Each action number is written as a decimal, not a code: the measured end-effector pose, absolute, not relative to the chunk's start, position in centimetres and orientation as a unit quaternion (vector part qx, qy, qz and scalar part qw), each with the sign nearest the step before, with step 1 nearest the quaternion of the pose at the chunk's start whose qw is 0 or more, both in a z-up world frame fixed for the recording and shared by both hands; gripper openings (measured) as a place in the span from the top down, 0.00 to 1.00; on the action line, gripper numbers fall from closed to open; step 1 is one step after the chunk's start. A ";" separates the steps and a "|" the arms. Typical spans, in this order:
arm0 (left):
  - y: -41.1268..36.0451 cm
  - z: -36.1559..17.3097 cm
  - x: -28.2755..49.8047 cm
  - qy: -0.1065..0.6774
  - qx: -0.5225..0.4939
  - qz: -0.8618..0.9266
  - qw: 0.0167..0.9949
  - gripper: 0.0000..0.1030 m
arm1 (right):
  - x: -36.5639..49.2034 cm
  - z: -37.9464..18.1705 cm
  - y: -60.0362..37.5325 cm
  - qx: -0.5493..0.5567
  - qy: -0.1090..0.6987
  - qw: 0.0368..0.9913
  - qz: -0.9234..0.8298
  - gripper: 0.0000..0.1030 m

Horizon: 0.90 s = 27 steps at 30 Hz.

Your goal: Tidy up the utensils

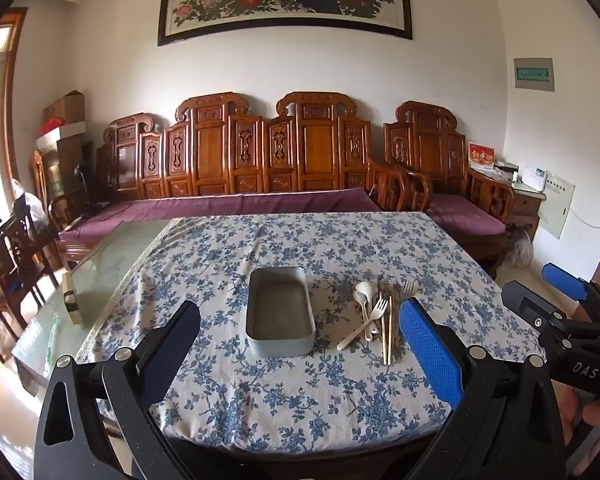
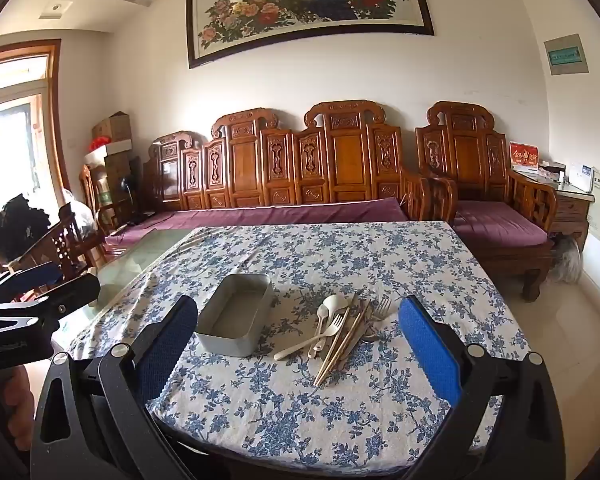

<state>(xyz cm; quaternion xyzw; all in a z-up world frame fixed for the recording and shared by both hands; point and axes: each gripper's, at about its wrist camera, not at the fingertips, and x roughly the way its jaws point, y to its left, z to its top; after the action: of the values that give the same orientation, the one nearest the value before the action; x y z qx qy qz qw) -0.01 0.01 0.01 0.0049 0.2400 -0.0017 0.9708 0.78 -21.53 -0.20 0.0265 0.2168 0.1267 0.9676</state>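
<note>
We hold both grippers spread wide and empty above the table's near edge — the utensil pile (image 2: 342, 326) lies ahead of the right gripper (image 2: 300, 344), handles pointing near, just right of the gray tray (image 2: 236, 314).

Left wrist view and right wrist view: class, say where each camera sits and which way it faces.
Left wrist view: on the left claw, facing the grey tin; right claw and a hand show at right.
Right wrist view: on the right claw, facing the utensil pile; left claw at left.
Shared: tin, utensils, tablecloth, sofa.
</note>
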 end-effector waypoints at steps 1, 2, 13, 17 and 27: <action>0.0 0.0 0.0 0.240 0.003 -0.002 0.971 0.06 | 0.8 -0.2 -21.5 0.028 0.215 0.968 0.127 0.02; 0.0 0.0 0.0 0.241 0.003 -0.002 0.970 0.06 | 0.7 -0.1 -21.5 0.028 0.215 0.968 0.127 0.02; 0.1 -0.1 0.1 0.239 0.006 -0.001 0.971 0.06 | 0.7 0.0 -21.5 0.029 0.214 0.968 0.127 0.02; -0.1 -0.1 0.1 0.238 0.006 -0.001 0.971 0.06 | 0.7 0.0 -21.5 0.029 0.213 0.968 0.128 0.02; -0.4 0.5 0.0 0.236 0.007 -0.001 0.972 0.06 | 0.6 0.1 -21.5 0.030 0.213 0.968 0.128 0.02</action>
<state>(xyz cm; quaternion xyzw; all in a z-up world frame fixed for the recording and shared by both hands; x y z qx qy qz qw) -0.02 -0.38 0.54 0.0071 0.2361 -0.0014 0.9717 0.64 -21.45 0.11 0.0297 0.2129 0.1278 0.9682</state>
